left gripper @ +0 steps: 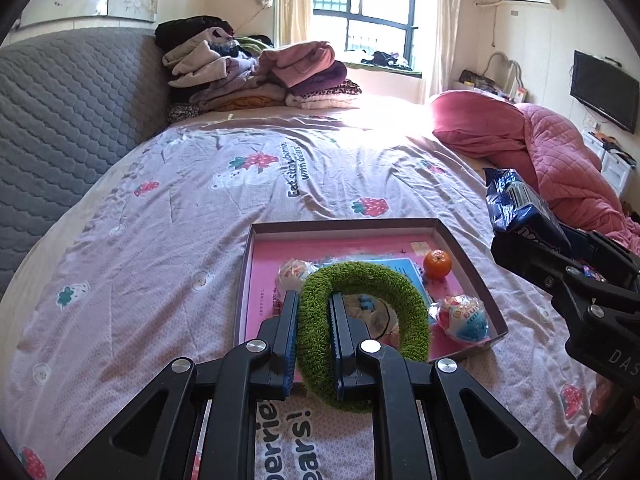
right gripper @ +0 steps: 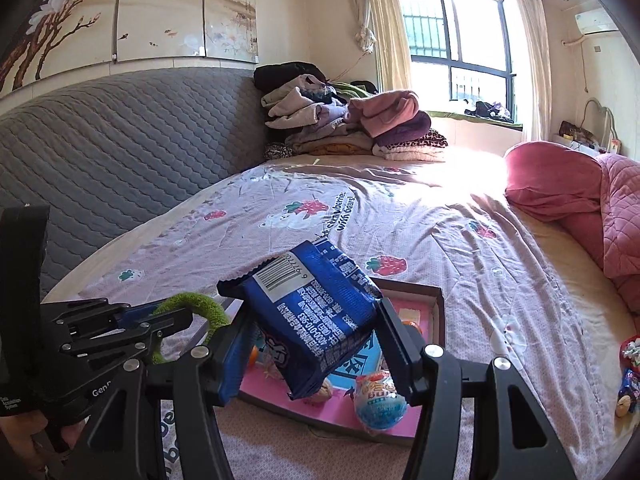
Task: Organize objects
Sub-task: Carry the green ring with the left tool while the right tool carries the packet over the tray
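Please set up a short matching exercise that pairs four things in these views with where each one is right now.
Things:
1. green fuzzy ring
2. blue snack packet
3. orange
4. pile of folded clothes

Places:
a. lying in the shallow box
b. at the far end of the bed, by the headboard
c. clamped in the left gripper
d. gripped in the right gripper, above the box

Pairs: 1-c, 2-d, 3-a, 4-b
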Motion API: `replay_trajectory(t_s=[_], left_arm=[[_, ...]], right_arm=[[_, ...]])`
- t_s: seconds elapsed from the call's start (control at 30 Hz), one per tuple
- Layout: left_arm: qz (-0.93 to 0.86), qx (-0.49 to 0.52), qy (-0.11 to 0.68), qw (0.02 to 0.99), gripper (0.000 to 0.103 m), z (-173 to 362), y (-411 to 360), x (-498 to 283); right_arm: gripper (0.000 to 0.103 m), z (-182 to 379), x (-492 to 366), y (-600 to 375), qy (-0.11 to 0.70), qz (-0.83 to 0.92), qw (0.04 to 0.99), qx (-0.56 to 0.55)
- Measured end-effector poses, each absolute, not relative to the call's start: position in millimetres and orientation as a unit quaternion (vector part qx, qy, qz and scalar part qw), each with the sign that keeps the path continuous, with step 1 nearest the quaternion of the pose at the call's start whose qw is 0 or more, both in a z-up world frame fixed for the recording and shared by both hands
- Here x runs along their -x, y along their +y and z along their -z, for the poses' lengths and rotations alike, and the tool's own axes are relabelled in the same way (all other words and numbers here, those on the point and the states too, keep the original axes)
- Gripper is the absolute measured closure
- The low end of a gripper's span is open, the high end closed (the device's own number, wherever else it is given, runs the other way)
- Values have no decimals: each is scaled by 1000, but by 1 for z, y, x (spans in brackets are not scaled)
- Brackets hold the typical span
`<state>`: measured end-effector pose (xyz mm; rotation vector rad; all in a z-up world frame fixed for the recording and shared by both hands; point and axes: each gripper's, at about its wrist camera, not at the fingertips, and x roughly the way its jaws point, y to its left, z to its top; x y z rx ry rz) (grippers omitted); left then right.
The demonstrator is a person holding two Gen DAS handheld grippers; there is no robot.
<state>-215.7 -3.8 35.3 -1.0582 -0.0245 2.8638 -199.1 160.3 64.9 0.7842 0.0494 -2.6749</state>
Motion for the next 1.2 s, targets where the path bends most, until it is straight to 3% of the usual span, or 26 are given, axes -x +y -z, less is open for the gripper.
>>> replay_trajectory(t_s=[0.37,1.2], left_arm=[[-938,344,-9,35,89,-31,-9,251],[-922,385,10,48,89,34,24,291]], right_arm=[[44,-42,225,168,19,943,159,-291],[44,36,284,215,9,929,102,-356]])
